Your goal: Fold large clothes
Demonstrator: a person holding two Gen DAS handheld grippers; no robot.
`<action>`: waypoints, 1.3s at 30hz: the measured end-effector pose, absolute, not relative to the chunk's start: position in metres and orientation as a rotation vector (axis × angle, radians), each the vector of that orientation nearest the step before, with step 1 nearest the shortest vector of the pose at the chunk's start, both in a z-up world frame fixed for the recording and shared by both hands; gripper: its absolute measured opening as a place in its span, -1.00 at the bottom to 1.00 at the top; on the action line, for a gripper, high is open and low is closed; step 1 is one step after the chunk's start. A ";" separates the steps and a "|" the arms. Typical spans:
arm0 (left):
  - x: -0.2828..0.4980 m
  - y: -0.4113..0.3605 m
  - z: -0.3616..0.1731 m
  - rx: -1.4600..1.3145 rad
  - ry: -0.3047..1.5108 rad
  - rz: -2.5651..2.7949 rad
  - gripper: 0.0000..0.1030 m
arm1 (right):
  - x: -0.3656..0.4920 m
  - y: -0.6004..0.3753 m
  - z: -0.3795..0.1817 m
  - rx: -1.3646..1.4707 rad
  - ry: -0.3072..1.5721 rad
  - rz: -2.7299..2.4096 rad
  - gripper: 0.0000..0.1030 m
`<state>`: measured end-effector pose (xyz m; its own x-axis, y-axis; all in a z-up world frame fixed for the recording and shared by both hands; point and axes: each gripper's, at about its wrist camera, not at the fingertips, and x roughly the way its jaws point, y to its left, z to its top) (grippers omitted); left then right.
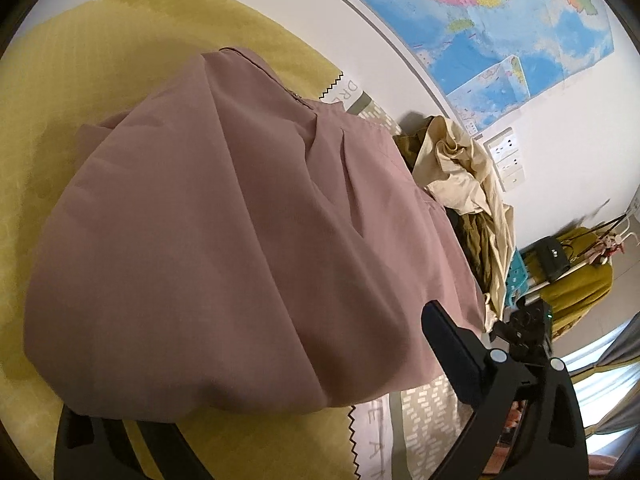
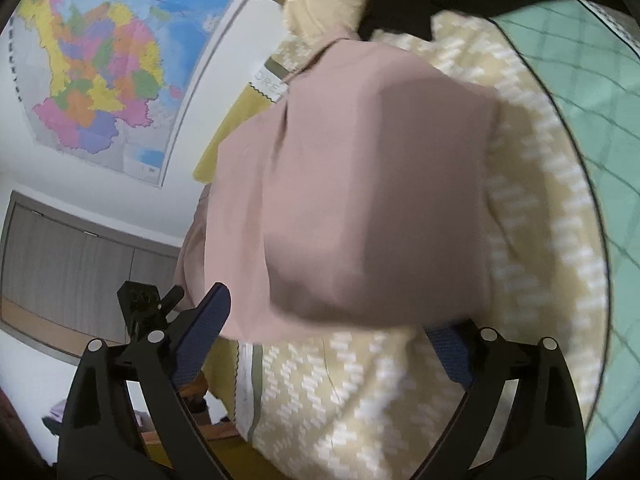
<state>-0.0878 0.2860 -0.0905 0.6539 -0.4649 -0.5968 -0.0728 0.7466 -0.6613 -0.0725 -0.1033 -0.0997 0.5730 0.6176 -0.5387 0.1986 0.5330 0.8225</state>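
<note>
A dusty-pink garment (image 1: 224, 240) lies folded over in a thick bundle on a yellow blanket (image 1: 100, 64). My left gripper (image 1: 288, 380) is open; its right finger (image 1: 452, 344) shows beside the garment's near edge, and the left finger is hidden under the cloth. In the right wrist view the same pink garment (image 2: 360, 184) rests on a beige patterned quilt (image 2: 532, 220). My right gripper (image 2: 328, 344) is open, its fingers (image 2: 204, 332) spread wide, the garment's near edge hanging between them.
A pile of cream and olive clothes (image 1: 460, 176) lies past the garment by the wall. A world map (image 1: 500, 28) hangs on the wall above wall sockets (image 1: 506, 160). A mint-green checked sheet (image 2: 592, 120) lies right of the quilt. A clothes rack (image 1: 576, 260) stands beyond.
</note>
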 end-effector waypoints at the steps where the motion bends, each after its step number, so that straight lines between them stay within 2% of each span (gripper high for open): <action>1: -0.086 0.284 -0.090 -0.701 0.844 -0.240 0.87 | -0.078 -0.105 -0.099 1.012 0.962 0.298 0.80; 10: -0.064 0.278 -0.088 -0.677 0.858 -0.156 0.87 | -0.051 -0.088 -0.102 0.998 0.925 0.295 0.87; 23: -0.039 0.271 -0.086 -0.636 0.809 -0.062 0.87 | 0.004 -0.072 -0.099 0.906 0.821 0.290 0.85; 27: -0.035 0.266 -0.085 -0.594 0.825 -0.032 0.80 | 0.008 -0.071 -0.099 0.900 0.825 0.313 0.70; 28: -0.034 0.265 -0.084 -0.576 0.831 -0.010 0.74 | 0.009 -0.072 -0.099 0.899 0.826 0.320 0.61; 29: -0.034 0.265 -0.084 -0.555 0.837 0.013 0.57 | 0.009 -0.072 -0.100 0.900 0.826 0.324 0.56; 32: -0.031 0.266 -0.084 -0.522 0.851 0.013 0.18 | 0.013 -0.077 -0.104 0.910 0.839 0.341 0.13; 33: -0.031 0.267 -0.084 -0.519 0.851 0.006 0.11 | 0.013 -0.078 -0.106 0.911 0.846 0.344 -0.11; 34: -0.031 0.269 -0.085 -0.524 0.849 -0.004 0.10 | 0.014 -0.079 -0.109 0.912 0.853 0.349 -0.17; 37: -0.031 0.274 -0.086 -0.552 0.843 -0.032 0.11 | 0.013 -0.081 -0.113 0.934 0.838 0.371 -0.15; 39: -0.028 0.271 -0.085 -0.555 0.841 -0.071 0.43 | 0.014 -0.081 -0.112 0.951 0.832 0.388 0.01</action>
<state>-0.0284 0.2714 -0.0853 0.6728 -0.2741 -0.6872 -0.1545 0.8563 -0.4928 0.0144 -0.0813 -0.1122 0.6364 0.6259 -0.4508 0.0570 0.5447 0.8367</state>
